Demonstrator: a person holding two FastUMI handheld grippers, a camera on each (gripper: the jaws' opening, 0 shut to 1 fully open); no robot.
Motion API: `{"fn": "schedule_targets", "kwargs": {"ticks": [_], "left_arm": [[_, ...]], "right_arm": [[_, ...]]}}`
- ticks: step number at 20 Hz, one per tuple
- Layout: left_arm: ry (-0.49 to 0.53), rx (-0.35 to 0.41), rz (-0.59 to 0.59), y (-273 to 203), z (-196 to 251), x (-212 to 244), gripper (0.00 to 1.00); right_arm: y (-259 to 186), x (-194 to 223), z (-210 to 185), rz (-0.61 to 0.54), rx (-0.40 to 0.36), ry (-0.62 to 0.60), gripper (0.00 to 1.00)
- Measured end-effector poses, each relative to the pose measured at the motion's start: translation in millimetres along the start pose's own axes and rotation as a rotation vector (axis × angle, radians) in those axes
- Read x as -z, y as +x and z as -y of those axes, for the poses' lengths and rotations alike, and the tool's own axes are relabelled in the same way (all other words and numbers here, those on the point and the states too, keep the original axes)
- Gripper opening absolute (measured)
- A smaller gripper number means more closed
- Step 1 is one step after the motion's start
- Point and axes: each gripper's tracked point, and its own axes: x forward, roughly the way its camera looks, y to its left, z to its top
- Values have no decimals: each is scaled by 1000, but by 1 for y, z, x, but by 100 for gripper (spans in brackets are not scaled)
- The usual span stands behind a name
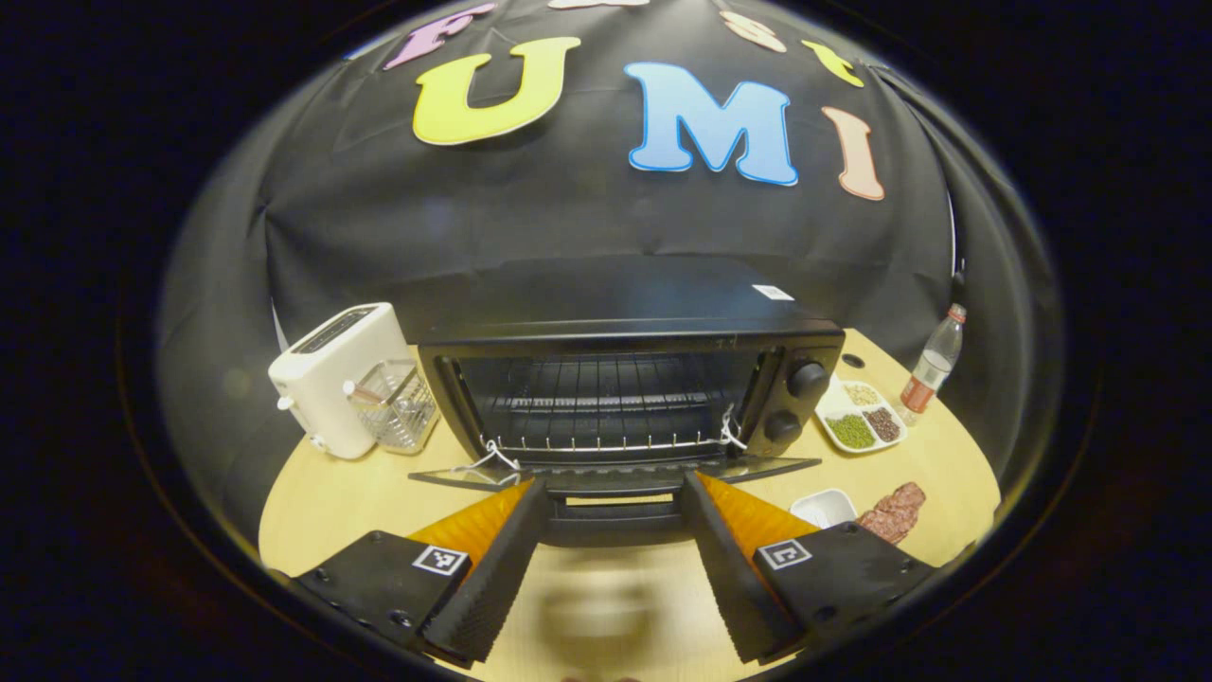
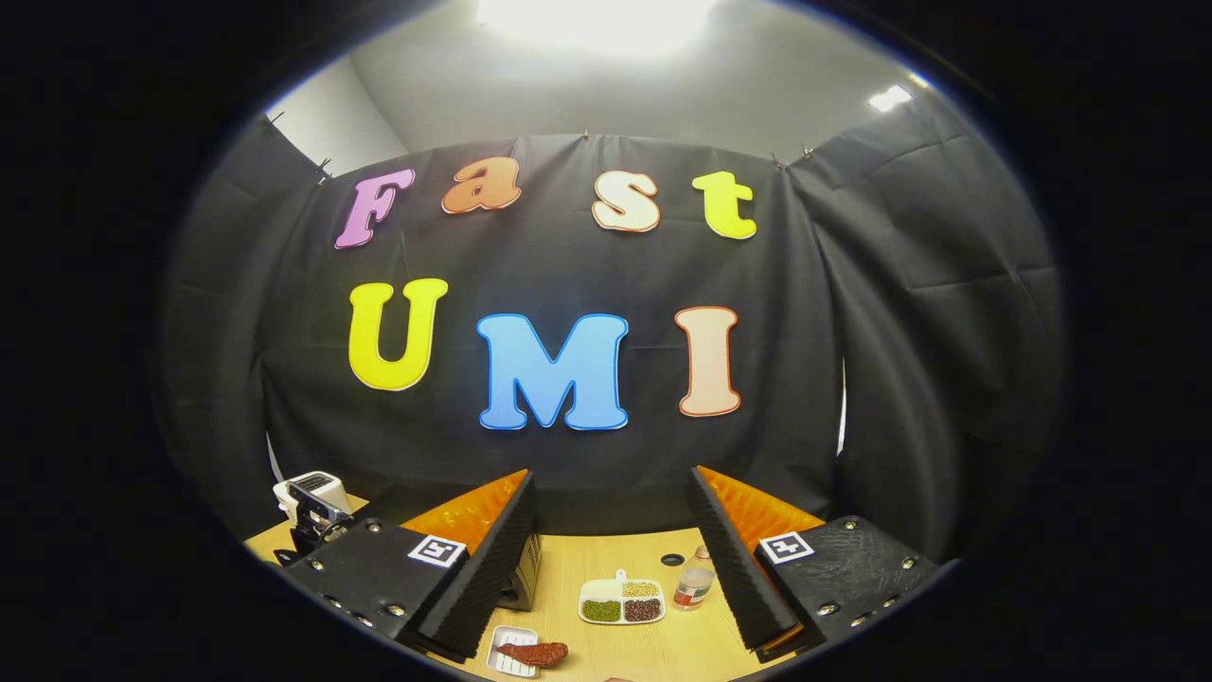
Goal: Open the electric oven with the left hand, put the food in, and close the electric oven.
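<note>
Black cloth wall (image 2: 568, 256) hangs behind, creased, clipped along top edge. Pale ceiling (image 2: 606, 85) above, bright lamp (image 2: 597, 14) overhead, smaller light (image 2: 888, 97) at right. Light wood bench (image 1: 606, 606) in front, small round hole (image 2: 672, 560) near its back edge.

Open tongs (image 2: 614, 554), sausage (image 2: 533, 653), bean dish (image 2: 622, 601)

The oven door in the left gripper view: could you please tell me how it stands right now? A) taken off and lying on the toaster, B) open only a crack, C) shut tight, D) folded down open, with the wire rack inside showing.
D: the oven door lies folded down flat in front of the cavity, and the wire rack inside is in plain sight.
</note>
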Motion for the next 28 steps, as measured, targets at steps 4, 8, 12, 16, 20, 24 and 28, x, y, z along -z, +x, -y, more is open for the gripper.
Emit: {"fn": "schedule_targets", "kwargs": {"ticks": [4,8,12,16,20,24,28], "left_arm": [[29,7,-9,-1,2,18,91],[39,13,-48,-3,3,46,91],[90,-9,-98,-5,-3,70,98],[88,-1,-9,-21,-3,36,100],[44,4,116,-50,3,-23,95],[41,0,290,-95,6,-100,95],[38,-4,465,-152,6,-174,97]], "right_arm": [[-2,2,4,-5,9,-3,97],[0,6,1,-20,1,-7,97],[2,8,-4,-25,-11,-15,97],[6,17,-7,-48,-27,-21,97],[12,32,-6,-86,-36,-5,97],[21,67,-6,-183,-69,18,97],[25,95,-12,-253,-113,63,97]]}}
